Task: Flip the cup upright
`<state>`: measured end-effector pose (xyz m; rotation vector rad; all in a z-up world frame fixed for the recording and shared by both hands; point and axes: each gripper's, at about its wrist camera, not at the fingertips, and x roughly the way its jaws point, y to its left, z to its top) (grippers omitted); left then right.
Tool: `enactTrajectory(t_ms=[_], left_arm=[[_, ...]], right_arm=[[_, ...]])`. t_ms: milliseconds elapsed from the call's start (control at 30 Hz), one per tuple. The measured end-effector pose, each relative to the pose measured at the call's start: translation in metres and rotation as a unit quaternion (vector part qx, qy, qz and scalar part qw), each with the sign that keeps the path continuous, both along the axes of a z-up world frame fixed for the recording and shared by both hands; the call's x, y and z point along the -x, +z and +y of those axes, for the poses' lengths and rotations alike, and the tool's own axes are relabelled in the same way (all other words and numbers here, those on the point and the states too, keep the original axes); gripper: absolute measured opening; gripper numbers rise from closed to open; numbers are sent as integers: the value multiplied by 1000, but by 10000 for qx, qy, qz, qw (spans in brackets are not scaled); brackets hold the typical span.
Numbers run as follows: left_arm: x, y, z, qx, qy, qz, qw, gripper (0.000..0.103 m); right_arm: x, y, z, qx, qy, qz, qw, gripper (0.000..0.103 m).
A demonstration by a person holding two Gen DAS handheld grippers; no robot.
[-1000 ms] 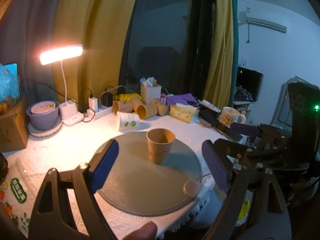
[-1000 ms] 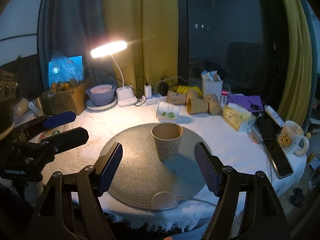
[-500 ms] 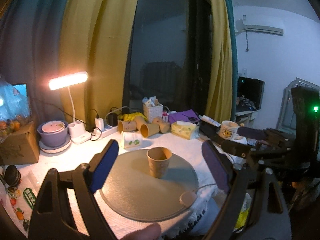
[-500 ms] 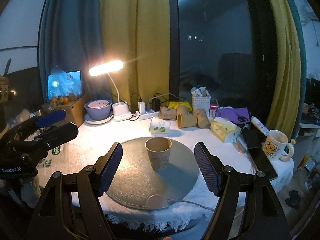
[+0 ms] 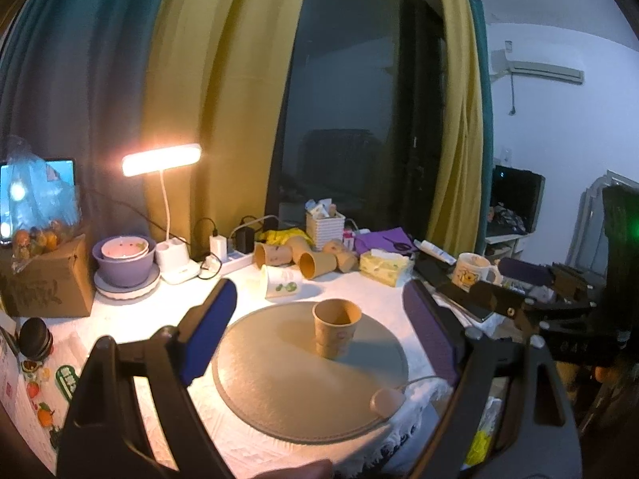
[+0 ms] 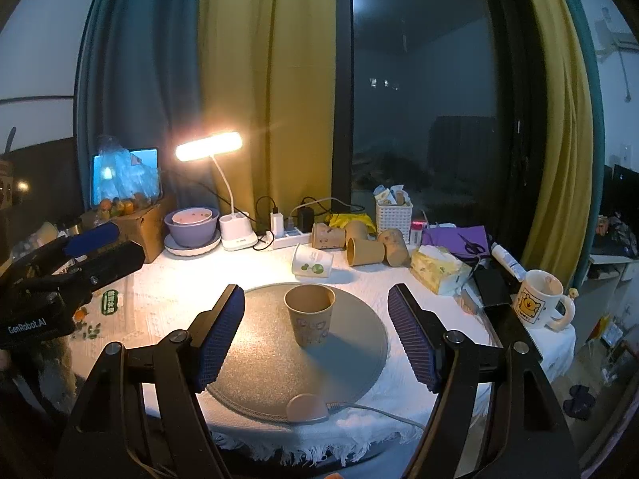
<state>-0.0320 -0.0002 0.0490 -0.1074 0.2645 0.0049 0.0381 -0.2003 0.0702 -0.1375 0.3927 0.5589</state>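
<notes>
A brown paper cup [image 5: 336,332] stands upright, mouth up, on the round grey mat [image 5: 279,391]; it also shows in the right wrist view [image 6: 310,313] on the mat [image 6: 259,367]. My left gripper [image 5: 319,335] is open and empty, held back from the cup near the table's front edge. My right gripper [image 6: 315,331] is open and empty, also short of the cup. The left gripper shows at the left of the right wrist view [image 6: 80,255]; the right gripper shows at the right of the left wrist view [image 5: 531,283].
Several paper cups [image 6: 359,245] lie on their sides behind the mat, with a white cup [image 6: 312,261] nearest. A lit desk lamp [image 6: 209,147], purple bowl [image 6: 191,225], tissue pack [image 6: 437,265], mug [image 6: 537,303] and a cardboard box [image 5: 44,279] ring the table. A corded puck [image 6: 306,407] sits on the mat's front edge.
Both grippers have drawn back and up from the cup, which now looks smaller and farther. The cup stays upright on the mat.
</notes>
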Motion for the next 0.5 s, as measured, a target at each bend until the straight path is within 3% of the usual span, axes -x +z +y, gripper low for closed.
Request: enactTrajectory(t_ms=[500], left_arm=[[-2, -2, 2, 63, 11, 46, 10000, 86]], right_arm=[[-5, -3, 3, 4, 17, 77, 10000, 77]])
